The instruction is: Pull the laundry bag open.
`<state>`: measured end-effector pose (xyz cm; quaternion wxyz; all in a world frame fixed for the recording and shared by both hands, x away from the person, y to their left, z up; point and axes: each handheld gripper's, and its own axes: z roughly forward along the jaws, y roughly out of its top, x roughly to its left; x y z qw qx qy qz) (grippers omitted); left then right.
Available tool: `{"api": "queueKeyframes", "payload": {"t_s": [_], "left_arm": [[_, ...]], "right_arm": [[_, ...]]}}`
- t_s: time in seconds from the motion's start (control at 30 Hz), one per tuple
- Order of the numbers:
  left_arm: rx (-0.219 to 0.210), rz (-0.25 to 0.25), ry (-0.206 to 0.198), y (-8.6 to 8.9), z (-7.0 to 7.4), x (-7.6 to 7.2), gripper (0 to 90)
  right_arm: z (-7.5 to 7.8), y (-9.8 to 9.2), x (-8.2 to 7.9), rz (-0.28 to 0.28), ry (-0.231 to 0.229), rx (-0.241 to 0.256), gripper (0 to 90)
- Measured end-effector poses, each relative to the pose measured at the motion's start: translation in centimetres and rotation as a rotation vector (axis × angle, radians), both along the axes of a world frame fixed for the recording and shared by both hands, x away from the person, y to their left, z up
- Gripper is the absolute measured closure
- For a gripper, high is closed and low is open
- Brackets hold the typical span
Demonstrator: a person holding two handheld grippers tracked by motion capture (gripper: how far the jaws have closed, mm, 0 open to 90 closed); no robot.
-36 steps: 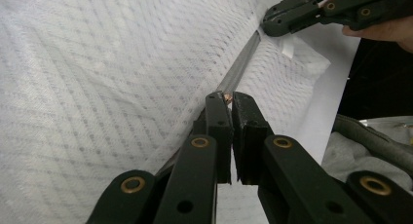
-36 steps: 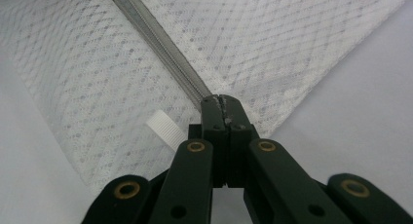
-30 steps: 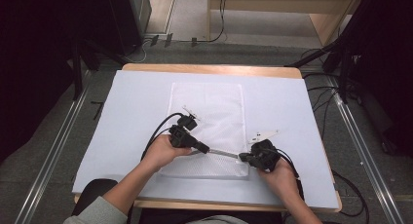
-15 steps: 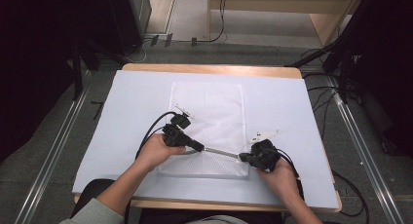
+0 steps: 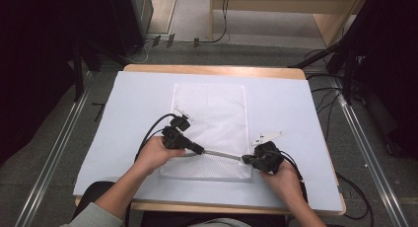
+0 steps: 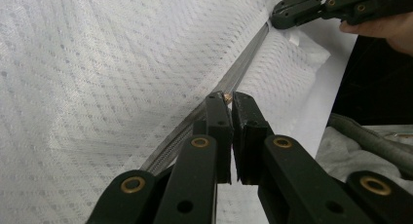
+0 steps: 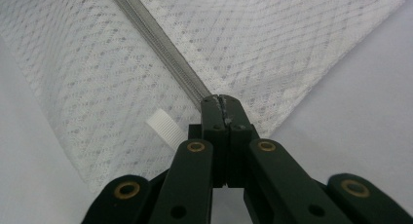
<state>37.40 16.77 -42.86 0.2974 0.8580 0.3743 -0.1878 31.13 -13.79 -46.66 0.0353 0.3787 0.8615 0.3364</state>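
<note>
Zipper (image 5: 222,154) between both tools' tips

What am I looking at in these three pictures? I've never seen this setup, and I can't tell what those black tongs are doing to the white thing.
A person sits at a table and holds a hand-held two-jaw gripper in each hand; there is no robot arm. The high view looks down from above: the left gripper and the right gripper meet over a white mesh bag lying on a pale sheet. The other two pictures come from cameras riding on each gripper, looking along its black jaws. The left gripper view shows its jaws nearly closed on the small brass zipper pull of the bag's zipper. The right gripper view shows its jaws pinched shut on the zipper's end at the bag's edge.
</note>
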Motion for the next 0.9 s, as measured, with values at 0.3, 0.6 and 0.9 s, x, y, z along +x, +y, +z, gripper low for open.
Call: {"api": "queueKeyframes", "payload": {"t_s": [0.3,0.6,0.9], "left_arm": [[0.011,0.018,-0.015,0.3,0.0,0.1,88.3],[0.006,0.053,0.011,2.7,-0.2,0.0,88.2],[-0.002,0.079,0.006,4.1,0.1,0.0,88.2]], "right_arm": [[0.0,0.0,0.0,-0.001,-0.002,-0.003,90.0],[0.0,0.0,0.0,0.001,-0.001,-0.001,90.0],[0.0,0.0,0.0,0.003,-0.005,0.0,90.0]]}}
